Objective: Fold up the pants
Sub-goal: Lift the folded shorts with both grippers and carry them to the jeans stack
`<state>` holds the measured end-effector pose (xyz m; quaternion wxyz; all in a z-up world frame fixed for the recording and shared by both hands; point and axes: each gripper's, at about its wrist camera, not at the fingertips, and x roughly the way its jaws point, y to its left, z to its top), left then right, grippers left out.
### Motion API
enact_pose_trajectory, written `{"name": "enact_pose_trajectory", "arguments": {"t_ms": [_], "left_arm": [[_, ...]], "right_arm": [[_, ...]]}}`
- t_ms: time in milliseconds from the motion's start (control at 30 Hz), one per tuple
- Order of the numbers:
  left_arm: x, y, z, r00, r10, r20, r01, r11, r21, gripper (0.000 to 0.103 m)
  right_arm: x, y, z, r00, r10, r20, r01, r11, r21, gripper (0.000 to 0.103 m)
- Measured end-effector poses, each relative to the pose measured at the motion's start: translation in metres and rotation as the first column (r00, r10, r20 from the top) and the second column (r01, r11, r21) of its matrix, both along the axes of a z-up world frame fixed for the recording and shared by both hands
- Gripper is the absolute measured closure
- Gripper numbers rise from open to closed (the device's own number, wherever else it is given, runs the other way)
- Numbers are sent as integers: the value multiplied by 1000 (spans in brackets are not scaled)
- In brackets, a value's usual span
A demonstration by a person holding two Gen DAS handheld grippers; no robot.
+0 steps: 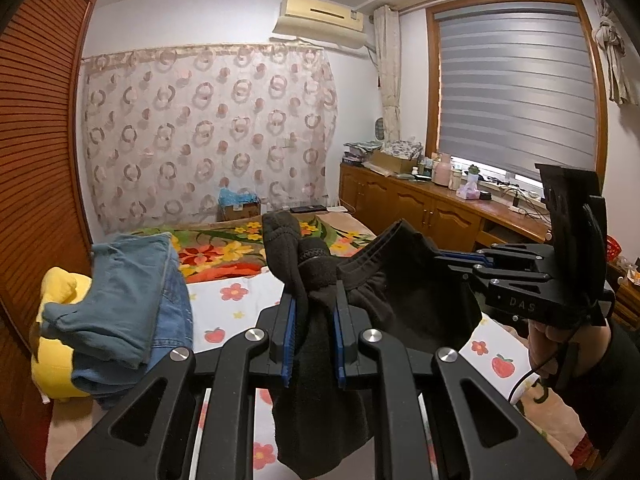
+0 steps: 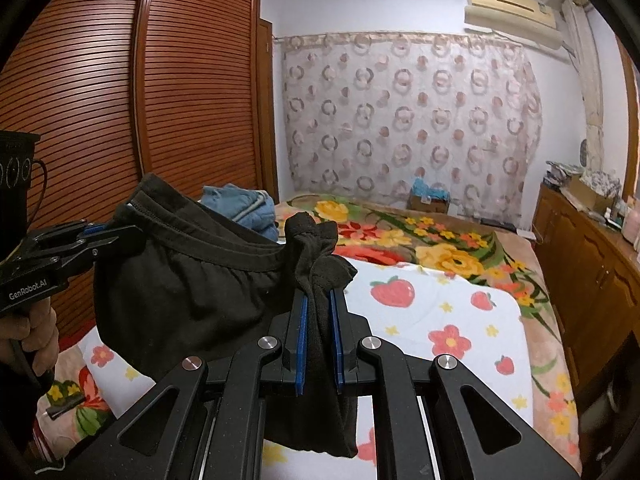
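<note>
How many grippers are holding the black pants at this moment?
2. The left gripper is shut on one bunched end of the black pants; the right gripper is shut on the other end.

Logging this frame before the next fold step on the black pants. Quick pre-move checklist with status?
1. Left tongs shut on the black pants: ok.
2. Right tongs shut on the pants too: ok.
3. Waistband stretched between the two grips, no twist visible: ok.
4. Pants lifted off the strawberry sheet: upper part ok; lower end hangs out of view, cannot tell.
5. Bare sheet ahead for laying down: ok.
6. Stack of folded jeans apart from the pants: ok.
</note>
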<state>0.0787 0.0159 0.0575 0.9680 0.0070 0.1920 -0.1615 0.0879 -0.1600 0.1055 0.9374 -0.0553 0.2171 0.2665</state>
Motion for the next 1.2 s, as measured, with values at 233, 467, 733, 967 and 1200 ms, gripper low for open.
{"name": "enact_pose_trajectory", "arguments": {"t_ms": [233,467,733,967,1200], "left_arm": [[-1,17,-2,1000,25,-4,-25,1000,-6,86],[15,38,0,998,59,-11,-59,998,-28,86],[39,58,12,995,98,-4,-98,995,-32,86],[57,81,23,989,147,9,-147,989,-22,86],[70,111,24,979,203,13,-203,979,-31,86]], "right_arm": [[5,10,-2,1000,30,9,-30,999,-13,93],[25,18,2,998,60,12,-59,998,-33,93],[60,27,16,995,96,28,-95,994,-52,93],[96,41,27,990,133,46,-131,990,-47,93],[140,58,22,976,216,39,-215,976,-12,93]]}}
